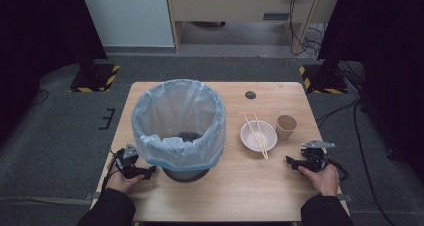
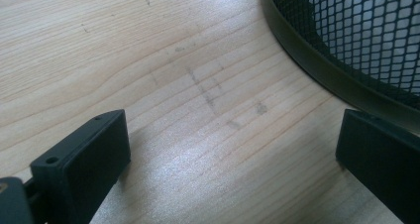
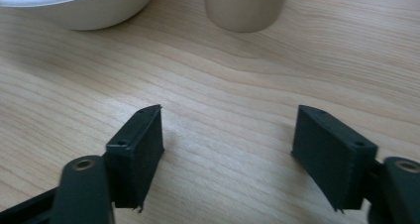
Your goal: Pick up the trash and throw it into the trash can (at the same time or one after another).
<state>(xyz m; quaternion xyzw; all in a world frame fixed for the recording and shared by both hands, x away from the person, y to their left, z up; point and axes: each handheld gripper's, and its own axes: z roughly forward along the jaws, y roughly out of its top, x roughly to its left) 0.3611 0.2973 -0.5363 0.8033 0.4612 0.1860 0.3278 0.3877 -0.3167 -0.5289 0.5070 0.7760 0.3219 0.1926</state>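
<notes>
Overhead, chopsticks (image 1: 256, 134) lie across the bowl (image 1: 258, 135).

A recording studio or lab set up for manipulation trials: a small wooden table (image 1: 235, 186) stands alone on grey carpet, flanked by black curtains and two stand bases (image 1: 94, 77) marked with yellow-and-black hazard tape. Cables (image 1: 300, 33) trail across the floor toward a wall socket behind a pale wooden desk frame (image 1: 240, 6), and a person seated at the table's near edge holds a handheld gripper (image 1: 295, 161) fitted with a camera and cable in each hand.
</notes>
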